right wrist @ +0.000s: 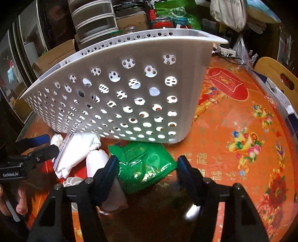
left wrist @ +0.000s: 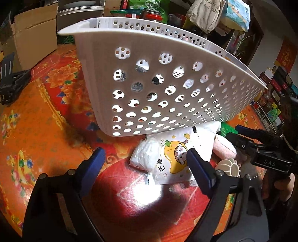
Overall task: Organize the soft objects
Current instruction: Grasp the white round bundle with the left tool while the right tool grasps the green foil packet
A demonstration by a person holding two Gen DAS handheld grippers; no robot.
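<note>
A white perforated plastic basket (left wrist: 149, 83) is seen on the red and orange floral tablecloth (right wrist: 242, 130), with a white cartoon-printed packet (left wrist: 173, 160) and a green foil pouch (right wrist: 147, 163) lying just before it. The left gripper (left wrist: 145, 163) and right gripper (right wrist: 147, 167) are held over them, jaws apart, nothing gripped.

A cluttered domestic room, apparently a home dining or storage area. A table is covered by a red-and-orange floral oilcloth (right wrist: 242, 130); cardboard boxes (left wrist: 35, 35), stacked food containers (right wrist: 95, 20), jars (left wrist: 150, 14) and hanging bags (right wrist: 229, 11) are crowded behind it.
</note>
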